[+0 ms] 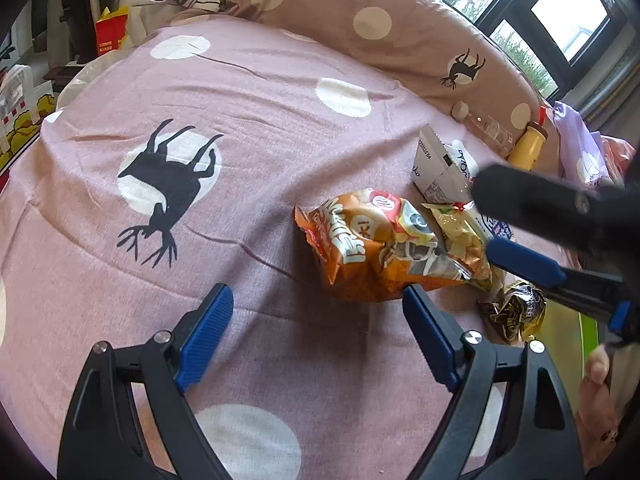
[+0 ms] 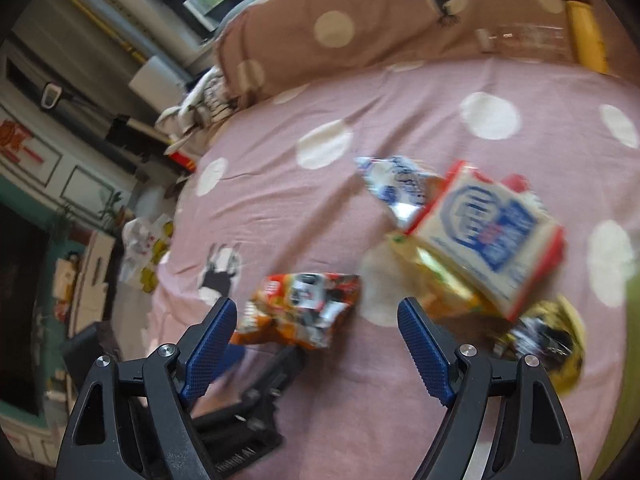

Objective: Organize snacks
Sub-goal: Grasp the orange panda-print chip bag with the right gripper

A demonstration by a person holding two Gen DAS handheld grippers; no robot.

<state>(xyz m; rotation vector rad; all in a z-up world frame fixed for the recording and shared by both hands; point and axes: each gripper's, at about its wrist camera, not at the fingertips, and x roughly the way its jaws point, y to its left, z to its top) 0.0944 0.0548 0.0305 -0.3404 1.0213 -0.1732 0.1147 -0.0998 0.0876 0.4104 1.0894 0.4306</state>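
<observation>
Bed: pink sheet (image 1: 260, 92) with white dots and deer silhouettes.
Head end: brown dotted pillow (image 1: 360, 12).
On the sheet: orange snack bag (image 1: 360, 248), yellow bag (image 1: 460, 228), white carton (image 1: 436, 168), gold-black wrapper (image 1: 514, 312).
By the pillow: clear bottle (image 1: 484, 124), yellow bottle (image 1: 528, 148).

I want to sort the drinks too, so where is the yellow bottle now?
The yellow bottle lies at the far right of the left wrist view, against the brown dotted pillow, beside a clear bottle and beyond the snack packets.
</observation>
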